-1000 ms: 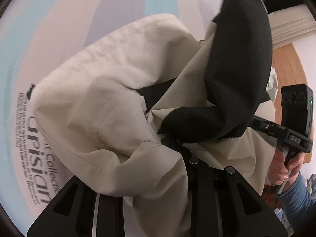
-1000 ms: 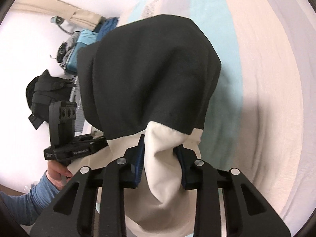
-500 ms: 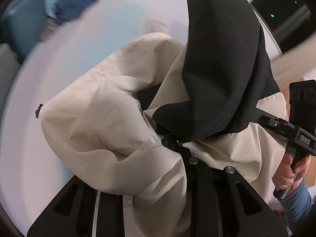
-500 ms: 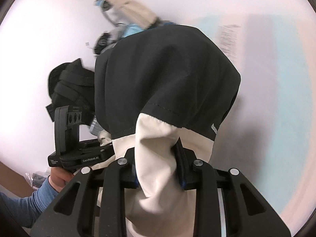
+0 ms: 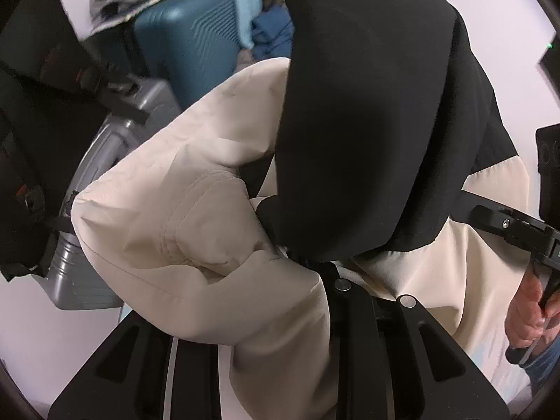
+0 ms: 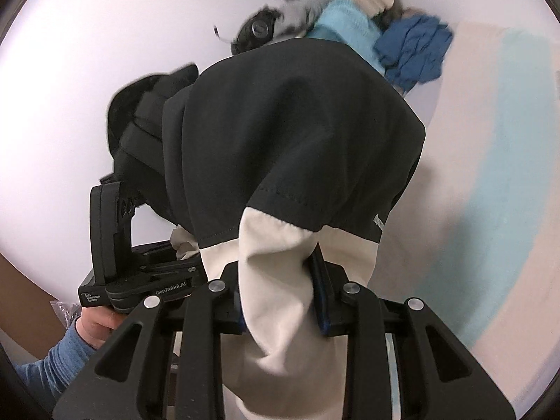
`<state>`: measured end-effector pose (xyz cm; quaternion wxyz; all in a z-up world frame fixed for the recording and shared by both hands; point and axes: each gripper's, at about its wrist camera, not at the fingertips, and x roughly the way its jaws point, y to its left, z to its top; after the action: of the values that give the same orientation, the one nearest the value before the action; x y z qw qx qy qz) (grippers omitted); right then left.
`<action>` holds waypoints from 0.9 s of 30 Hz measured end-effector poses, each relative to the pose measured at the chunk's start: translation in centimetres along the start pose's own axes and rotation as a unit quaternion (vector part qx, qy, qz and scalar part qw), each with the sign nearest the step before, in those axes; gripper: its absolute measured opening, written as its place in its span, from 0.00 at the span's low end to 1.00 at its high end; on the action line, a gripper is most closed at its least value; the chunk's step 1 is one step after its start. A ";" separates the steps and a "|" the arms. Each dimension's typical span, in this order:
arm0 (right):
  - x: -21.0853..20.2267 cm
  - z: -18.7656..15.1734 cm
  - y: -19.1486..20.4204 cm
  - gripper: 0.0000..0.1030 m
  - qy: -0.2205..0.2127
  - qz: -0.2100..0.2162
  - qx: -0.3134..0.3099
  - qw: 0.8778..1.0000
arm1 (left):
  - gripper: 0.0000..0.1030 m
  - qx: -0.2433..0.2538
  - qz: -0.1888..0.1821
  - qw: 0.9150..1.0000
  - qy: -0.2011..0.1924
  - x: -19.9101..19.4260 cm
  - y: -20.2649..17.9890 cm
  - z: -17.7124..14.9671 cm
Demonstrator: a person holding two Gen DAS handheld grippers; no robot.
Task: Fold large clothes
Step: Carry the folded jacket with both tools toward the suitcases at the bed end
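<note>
A large cream and black jacket (image 5: 196, 210) hangs in the air between both grippers. In the left wrist view its cream folds bunch over my left gripper (image 5: 304, 269) and hide the fingertips; the fabric comes out of the shut jaws. In the right wrist view the jacket (image 6: 297, 133) billows above my right gripper (image 6: 280, 290), which is shut on a cream strip of it, with a blue pad (image 6: 320, 301) pressing the cloth. Each gripper's body, held by a hand in a blue sleeve, shows in the other's view: the right one (image 5: 514, 224), the left one (image 6: 140, 280).
A teal suitcase (image 5: 189, 38) and a grey suitcase (image 5: 91, 245) stand behind the jacket, with a black bag (image 5: 31, 105) at the left. A heap of blue clothes (image 6: 413, 49) lies at the head of the pastel-striped bed sheet (image 6: 507, 175).
Both grippers have swung sideways and upward with the jacket. The printed bed sheet has left the left wrist view, and the suitcases and black bag have come in.
</note>
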<state>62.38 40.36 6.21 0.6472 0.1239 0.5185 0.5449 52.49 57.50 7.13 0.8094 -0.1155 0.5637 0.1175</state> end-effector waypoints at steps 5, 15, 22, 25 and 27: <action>4.2 -0.2 -3.1 0.26 0.035 -0.039 0.003 0.999 | 0.24 -0.003 0.006 1.000 0.013 4.6 1.3 -0.3; 6.2 -1.4 -10.4 0.27 0.066 -0.121 0.012 0.990 | 0.24 0.010 -0.014 1.000 -0.002 12.4 0.9 -0.2; 7.5 -2.4 -11.9 0.30 0.072 -0.152 -0.015 0.986 | 0.33 -0.005 -0.003 1.000 0.000 15.5 2.6 -1.9; 7.8 -3.0 -11.8 0.37 0.062 -0.171 -0.027 0.983 | 0.41 -0.019 -0.007 1.000 -0.003 15.9 3.2 -2.8; 7.7 -3.2 -11.5 0.55 0.049 -0.198 -0.032 0.979 | 0.46 -0.026 -0.005 1.000 -0.011 15.7 3.4 -3.1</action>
<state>65.40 41.16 -7.61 0.7196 -0.0281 0.5462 0.4278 53.97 60.67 -8.89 0.8131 -0.1384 0.5505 0.1295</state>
